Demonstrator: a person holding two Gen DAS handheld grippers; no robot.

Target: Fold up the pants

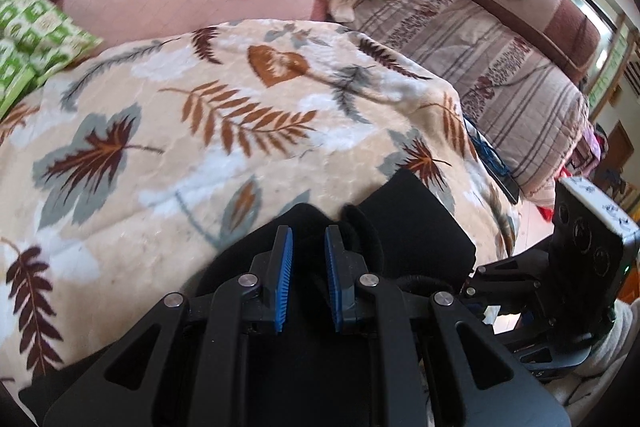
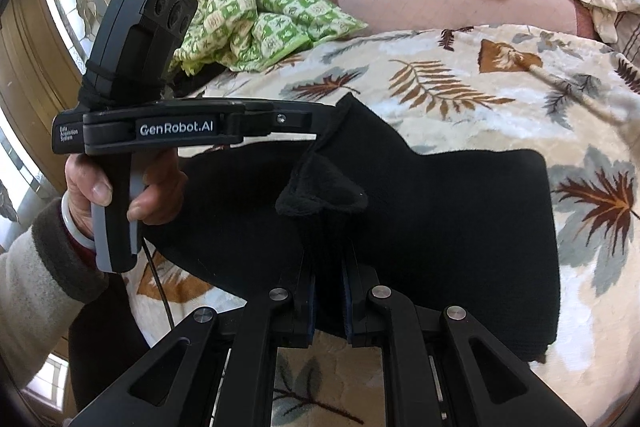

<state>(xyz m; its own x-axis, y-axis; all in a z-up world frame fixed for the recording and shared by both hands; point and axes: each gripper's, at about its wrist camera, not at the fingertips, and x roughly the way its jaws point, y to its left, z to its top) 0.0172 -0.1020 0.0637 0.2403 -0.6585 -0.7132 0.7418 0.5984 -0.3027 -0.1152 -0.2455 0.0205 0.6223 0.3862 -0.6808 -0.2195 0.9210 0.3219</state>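
Black fleece-lined pants [image 2: 460,227] on leaf blanket [image 1: 160,147] | soft, limp, light | my right gripper [image 2: 328,291] pinches gathered fold | left gripper [image 1: 308,259] jaws parted, gripping nothing | hold hems

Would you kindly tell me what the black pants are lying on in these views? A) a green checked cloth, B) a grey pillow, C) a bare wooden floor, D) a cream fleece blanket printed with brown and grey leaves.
D: in the right wrist view the black pants lie spread on the cream fleece blanket printed with brown and grey leaves, with the right claw shut on their near edge.
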